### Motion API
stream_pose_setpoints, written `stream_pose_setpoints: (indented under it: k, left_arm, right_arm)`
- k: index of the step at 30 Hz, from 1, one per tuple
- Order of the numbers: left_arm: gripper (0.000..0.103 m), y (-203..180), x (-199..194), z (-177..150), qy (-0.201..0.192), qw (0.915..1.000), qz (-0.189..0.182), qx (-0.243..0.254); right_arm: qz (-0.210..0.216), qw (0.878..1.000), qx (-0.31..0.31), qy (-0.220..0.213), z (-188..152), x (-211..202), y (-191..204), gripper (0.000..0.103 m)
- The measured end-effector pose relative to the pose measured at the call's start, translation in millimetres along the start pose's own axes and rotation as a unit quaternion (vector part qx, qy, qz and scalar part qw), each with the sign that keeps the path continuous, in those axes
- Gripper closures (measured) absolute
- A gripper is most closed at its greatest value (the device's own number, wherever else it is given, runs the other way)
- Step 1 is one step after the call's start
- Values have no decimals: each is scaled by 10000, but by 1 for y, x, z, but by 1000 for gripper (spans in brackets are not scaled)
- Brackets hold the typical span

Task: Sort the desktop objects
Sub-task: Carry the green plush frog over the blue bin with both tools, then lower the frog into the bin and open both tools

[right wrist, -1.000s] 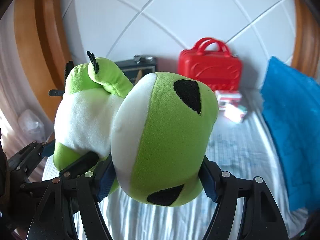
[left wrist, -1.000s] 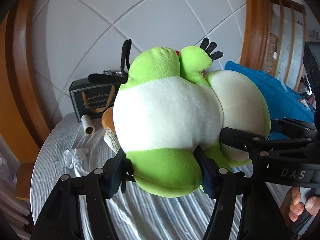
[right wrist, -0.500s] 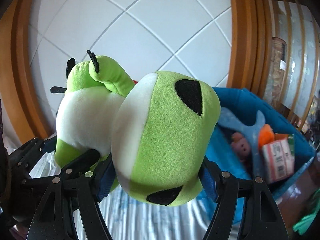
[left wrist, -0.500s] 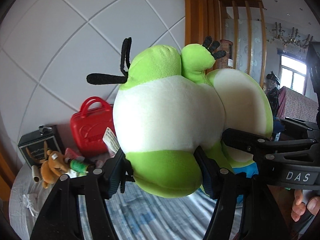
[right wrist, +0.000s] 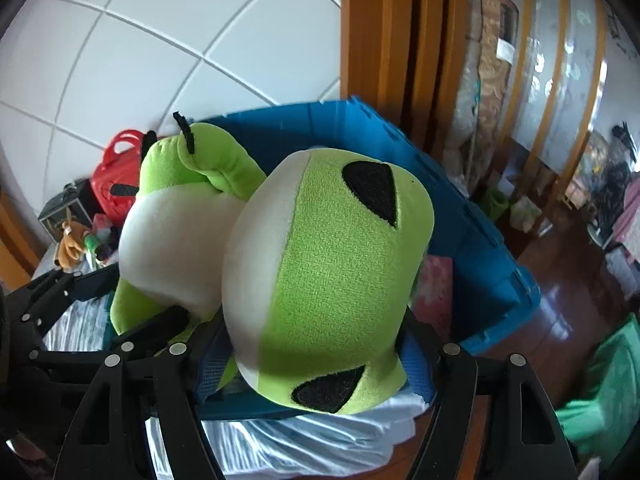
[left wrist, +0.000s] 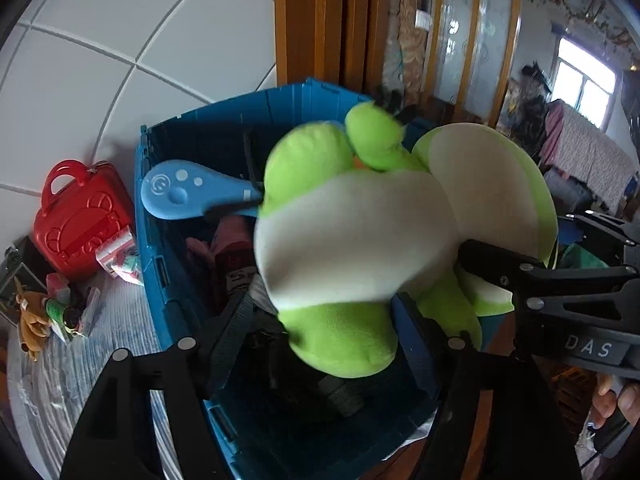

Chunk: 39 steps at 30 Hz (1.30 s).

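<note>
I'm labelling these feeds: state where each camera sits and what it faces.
Left wrist: on the left gripper, facing down into the blue plastic crate; its opening jaws flank the green-and-white plush frog; fingers show.
Right wrist: on the right gripper, jaws around the frog's head.
Shared: frog, crate, red plastic case.

I see the table [left wrist: 120, 320] with striped cloth carrying a blue crate [left wrist: 160, 248], a red case [left wrist: 80, 220] and a brown toy [left wrist: 34, 320].
</note>
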<state>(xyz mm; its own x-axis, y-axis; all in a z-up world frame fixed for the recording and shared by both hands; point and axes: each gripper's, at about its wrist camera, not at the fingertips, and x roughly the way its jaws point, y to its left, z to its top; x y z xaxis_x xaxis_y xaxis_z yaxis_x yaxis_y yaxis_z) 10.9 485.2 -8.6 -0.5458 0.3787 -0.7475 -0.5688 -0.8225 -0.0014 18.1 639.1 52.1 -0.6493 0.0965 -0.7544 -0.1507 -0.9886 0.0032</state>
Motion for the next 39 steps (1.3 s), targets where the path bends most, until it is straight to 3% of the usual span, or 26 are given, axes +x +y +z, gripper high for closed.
stream_pose_setpoints:
  k: [2, 6, 14, 16, 19, 27, 39]
  left_arm:
    - [32, 2, 12, 4, 174, 9996, 213, -5]
    - [32, 8, 23, 10, 358, 9979, 503, -195]
    - [32, 15, 26, 14, 347, 9955, 812, -339]
    - [31, 13, 24, 14, 288, 9951, 878, -348]
    - [20, 10, 19, 15, 189, 9946, 969, -318]
    - [14, -10, 17, 12, 69, 9959, 862, -256]
    - [4, -17, -10, 11, -331, 9946, 929, -331]
  right_arm:
    - [-7, 9998, -52, 171, 2, 20, -13, 29]
    - [-97, 9982, -375, 452, 16, 57, 2, 23]
    - [503, 9930, 78, 1069, 47, 129, -11, 19]
    - [574, 9933, 42, 998, 51, 124, -8, 17]
    - [475, 9953, -121, 832, 45, 111, -2, 11]
    - [186, 9978, -478, 423, 27, 76, 1, 1]
    - [93, 9982, -511, -303, 28, 14, -9, 1]
